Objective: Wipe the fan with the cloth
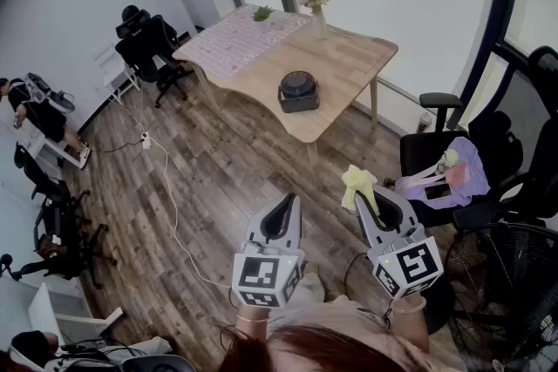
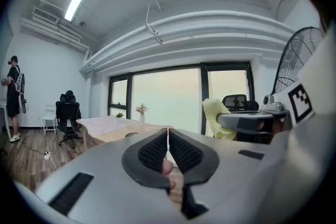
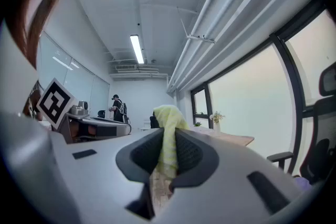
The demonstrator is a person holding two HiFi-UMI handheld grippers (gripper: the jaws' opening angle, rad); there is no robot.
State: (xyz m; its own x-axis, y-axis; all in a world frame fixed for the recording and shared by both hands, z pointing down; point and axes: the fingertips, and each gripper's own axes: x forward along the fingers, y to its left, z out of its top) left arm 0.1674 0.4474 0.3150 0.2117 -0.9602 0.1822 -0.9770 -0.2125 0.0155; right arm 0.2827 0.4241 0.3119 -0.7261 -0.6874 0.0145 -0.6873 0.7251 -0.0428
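Observation:
My right gripper (image 1: 377, 198) is shut on a pale yellow cloth (image 1: 357, 184), which sticks up past the jaw tips. In the right gripper view the cloth (image 3: 169, 131) hangs pinched between the two black pads of that gripper (image 3: 168, 140). My left gripper (image 1: 283, 210) is level beside it, shut with nothing in it; its own view shows the pads of the gripper (image 2: 168, 136) meeting. A black floor fan (image 1: 510, 292) with a wire cage stands low at the right, beside my right arm. The fan cage (image 2: 296, 55) also shows at the right edge of the left gripper view.
A wooden table (image 1: 349, 65) stands ahead with a round black device (image 1: 298, 90), a flower vase (image 1: 318, 13) and a small plant. Black office chairs sit at the right, one holding a purple bag (image 1: 453, 174). A white cable (image 1: 170, 196) crosses the wood floor. A person (image 1: 35, 109) stands far left.

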